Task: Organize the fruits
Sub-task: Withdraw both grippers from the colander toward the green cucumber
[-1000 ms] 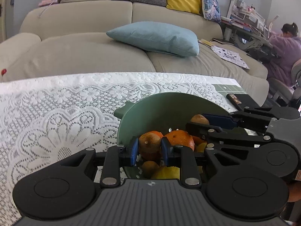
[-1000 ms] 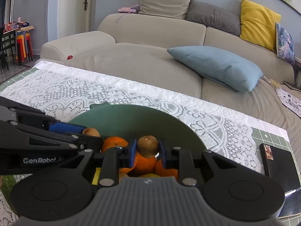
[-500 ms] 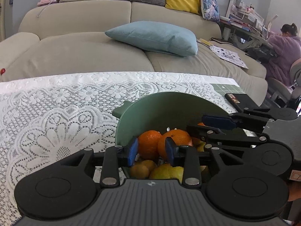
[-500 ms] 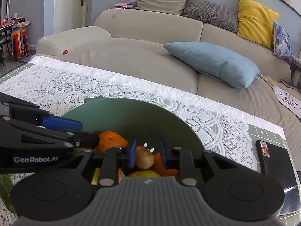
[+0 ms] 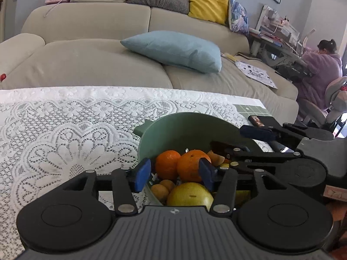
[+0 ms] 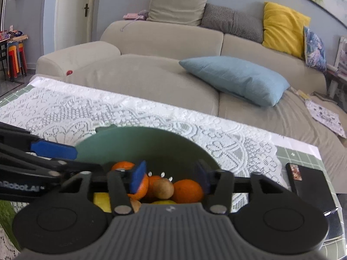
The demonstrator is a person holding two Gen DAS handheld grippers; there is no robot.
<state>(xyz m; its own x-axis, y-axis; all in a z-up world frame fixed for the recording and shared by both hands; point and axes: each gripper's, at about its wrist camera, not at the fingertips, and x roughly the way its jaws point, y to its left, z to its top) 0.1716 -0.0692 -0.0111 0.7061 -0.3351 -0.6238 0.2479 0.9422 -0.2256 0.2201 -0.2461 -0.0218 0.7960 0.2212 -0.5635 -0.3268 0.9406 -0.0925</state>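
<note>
Two grippers, left (image 5: 174, 174) and right (image 6: 168, 178), are hovering over your smooth green bowl (image 5: 184, 127) on the lace cloth (image 5: 65, 130), jaws opening and gripping nothing; round oranges (image 5: 192, 165), a brown kiwi (image 6: 163, 188) and a yellow pear (image 5: 189, 196) are piling inside.

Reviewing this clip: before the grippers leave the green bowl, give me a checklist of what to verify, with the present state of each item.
1. Left gripper free of fruit: ok, jaws opening, pads clear of the oranges behind them.
2. Right gripper has let go of the brown fruit: ok, jaws opening, fruit lies loose among the oranges.
3. Fruit inside the green bowl: ok, none seen on the lace cloth.
4. Bowl upright on the table: ok.
5. Grippers clear of each other: cannot tell, they sit close over the bowl.
6. More fruit left to gather: cannot tell.
</note>
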